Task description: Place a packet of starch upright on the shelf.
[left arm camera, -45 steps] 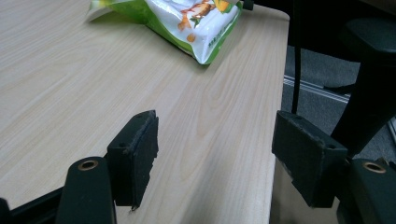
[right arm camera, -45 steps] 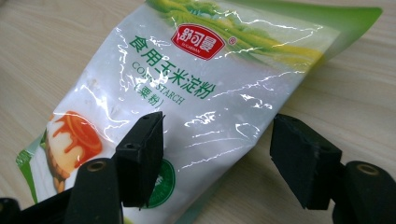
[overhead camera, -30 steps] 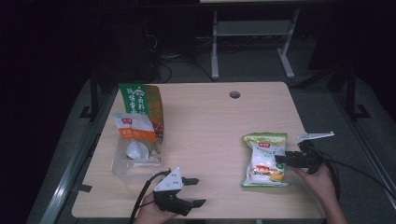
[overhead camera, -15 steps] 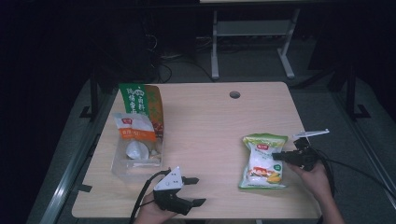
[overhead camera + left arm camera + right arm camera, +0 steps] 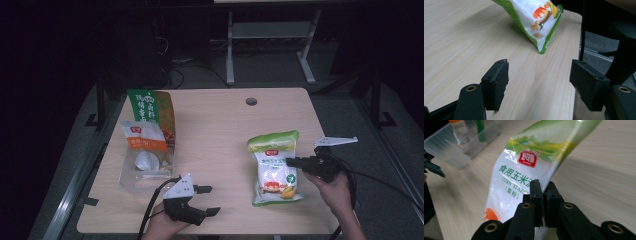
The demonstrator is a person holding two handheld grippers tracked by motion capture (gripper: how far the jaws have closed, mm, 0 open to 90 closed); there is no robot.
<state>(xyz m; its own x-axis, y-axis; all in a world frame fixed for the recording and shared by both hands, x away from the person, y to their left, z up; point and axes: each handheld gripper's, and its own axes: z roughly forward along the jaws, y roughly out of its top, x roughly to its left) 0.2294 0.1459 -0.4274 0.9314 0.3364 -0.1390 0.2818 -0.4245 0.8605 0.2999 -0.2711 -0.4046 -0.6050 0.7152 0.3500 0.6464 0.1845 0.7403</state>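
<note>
Black jaws of my right gripper (image 5: 541, 195) are pressed together on the edge of the corn starch bag (image 5: 529, 170), a thin fold of its plastic pinched between the pads. In the high view I see the same right gripper (image 5: 292, 162) biting the bag's (image 5: 274, 167) right edge about halfway up, my right hand (image 5: 334, 187) behind it near the table's right rim.

The bag is white with a green top band and green border, a red logo badge, and the words "CORN STARCH" printed under Chinese characters. It sits on the pale wood table (image 5: 220, 125), right of centre. From the left gripper view its lower corner (image 5: 541, 47) looks lifted or tilted, but I cannot tell whether it is clear of the wood.

Left of the bag, near the front edge, my left gripper (image 5: 210, 200) rests with its jaws spread wide and nothing between them; in its own view the two pads (image 5: 496, 80) stand well apart over bare wood.

Farther left of the bag sits a clear plastic bin (image 5: 145, 172) holding a white and orange pouch (image 5: 142, 137), with a green and orange packet (image 5: 150, 107) leaning at its far end.
</note>
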